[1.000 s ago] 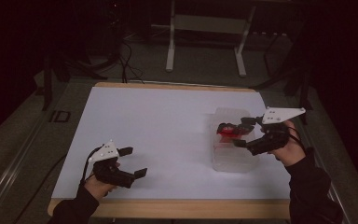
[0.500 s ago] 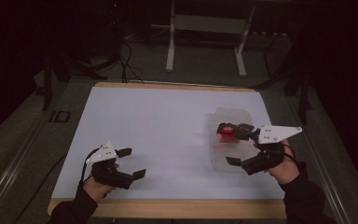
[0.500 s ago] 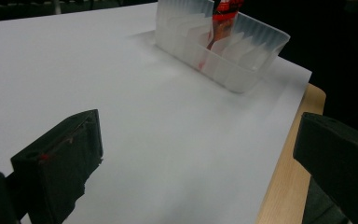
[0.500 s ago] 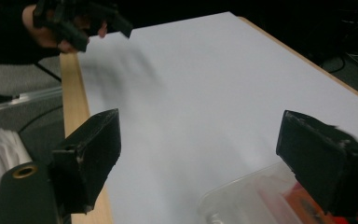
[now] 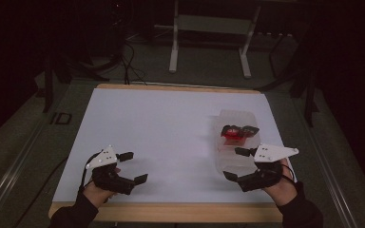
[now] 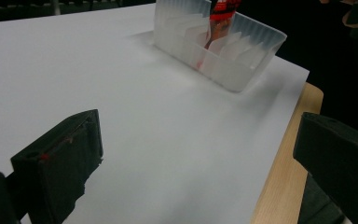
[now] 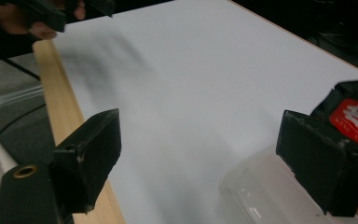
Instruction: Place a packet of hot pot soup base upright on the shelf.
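A clear plastic bin [image 5: 237, 142] sits at the table's right side, with a red and black packet [image 5: 235, 133] standing in its far half. The bin [image 6: 216, 44] and the packet [image 6: 220, 14] are far ahead in the left gripper view. My right gripper [image 5: 235, 164] hovers open over the bin's near end, nothing between its jaws; in the right gripper view the packet [image 7: 354, 114] sits just behind the right jaw and the bin's rim [image 7: 256, 182] lies below. My left gripper [image 5: 134, 167] rests open and empty near the table's front left edge.
A white sheet [image 5: 171, 137] covers the wooden table, whose front edge [image 5: 171, 213] runs just below both hands. Behind the table stand metal frame legs [image 5: 209, 42] and cables on a dark floor.
My right gripper has drawn back toward the front edge, away from the packet, which stays in the bin. The left gripper has hardly moved.
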Motion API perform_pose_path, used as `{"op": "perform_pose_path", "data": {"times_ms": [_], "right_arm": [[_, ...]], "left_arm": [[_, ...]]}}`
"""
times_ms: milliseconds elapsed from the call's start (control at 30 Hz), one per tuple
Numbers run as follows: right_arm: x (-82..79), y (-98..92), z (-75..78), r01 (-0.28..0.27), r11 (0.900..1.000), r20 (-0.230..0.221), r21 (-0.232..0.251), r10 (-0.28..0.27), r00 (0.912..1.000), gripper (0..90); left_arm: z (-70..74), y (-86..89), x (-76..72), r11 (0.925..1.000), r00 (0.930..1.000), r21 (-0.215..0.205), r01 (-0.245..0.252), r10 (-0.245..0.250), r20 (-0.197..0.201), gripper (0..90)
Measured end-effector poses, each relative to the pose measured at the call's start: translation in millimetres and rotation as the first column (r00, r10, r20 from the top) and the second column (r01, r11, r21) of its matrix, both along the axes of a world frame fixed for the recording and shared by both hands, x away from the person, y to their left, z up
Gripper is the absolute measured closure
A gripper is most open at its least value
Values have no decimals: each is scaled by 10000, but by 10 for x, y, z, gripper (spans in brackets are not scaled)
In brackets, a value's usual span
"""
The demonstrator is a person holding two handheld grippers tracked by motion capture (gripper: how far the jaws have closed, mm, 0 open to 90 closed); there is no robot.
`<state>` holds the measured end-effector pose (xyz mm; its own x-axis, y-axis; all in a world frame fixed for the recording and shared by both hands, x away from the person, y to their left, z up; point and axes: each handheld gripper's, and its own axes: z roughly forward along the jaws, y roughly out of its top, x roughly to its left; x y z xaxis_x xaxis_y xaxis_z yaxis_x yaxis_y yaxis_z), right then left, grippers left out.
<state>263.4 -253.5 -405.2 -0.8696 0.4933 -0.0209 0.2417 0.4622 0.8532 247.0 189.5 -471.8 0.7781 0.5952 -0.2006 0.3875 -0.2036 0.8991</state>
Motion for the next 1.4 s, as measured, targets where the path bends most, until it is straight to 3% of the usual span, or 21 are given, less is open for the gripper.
{"op": "perform_pose_path", "data": {"times_ms": [100,200,300,467,533,733,967,1100,1200,1400], "right_arm": [[-44,15,-29,-27,9998,-180,200,31,9998,139],[-97,44,-76,37,9998,-38,181,-36,10000,138],[-143,57,-163,472,9982,-87,370,-469,9989,138],[-155,51,-276,634,9973,-355,368,-621,9974,138],[-169,49,-312,717,9967,-250,377,-708,9972,139],[-191,9,-419,944,9934,-491,659,-912,9946,140],[-229,-28,-486,964,9923,-121,776,-958,9953,140],[-282,-36,-544,1279,9912,-126,340,-1275,9918,140],[-292,-49,-572,1233,9917,-173,372,-1227,9923,140],[-287,-78,-571,1301,9905,170,449,-1310,9912,140]], "left_arm": [[-6,6,-12,10000,10000,-31,27,-27,-5,14],[0,9,-23,10000,10000,-80,32,-32,-12,14],[9,5,-35,9999,10000,-116,72,-72,22,14],[-2,-18,-50,9998,9998,-86,204,-204,-14,14],[-9,-23,-67,9996,9997,-163,250,-252,-66,14],[-21,-32,-129,9990,9992,-206,388,-388,-3,14],[-33,-50,-185,9985,9986,-228,488,-483,229,14],[-58,-67,-216,9981,9980,-274,553,-544,319,14],[-84,-86,-229,9980,9977,-216,589,-581,342,14],[-101,-135,-267,9976,9965,-95,687,-682,481,14]]}}
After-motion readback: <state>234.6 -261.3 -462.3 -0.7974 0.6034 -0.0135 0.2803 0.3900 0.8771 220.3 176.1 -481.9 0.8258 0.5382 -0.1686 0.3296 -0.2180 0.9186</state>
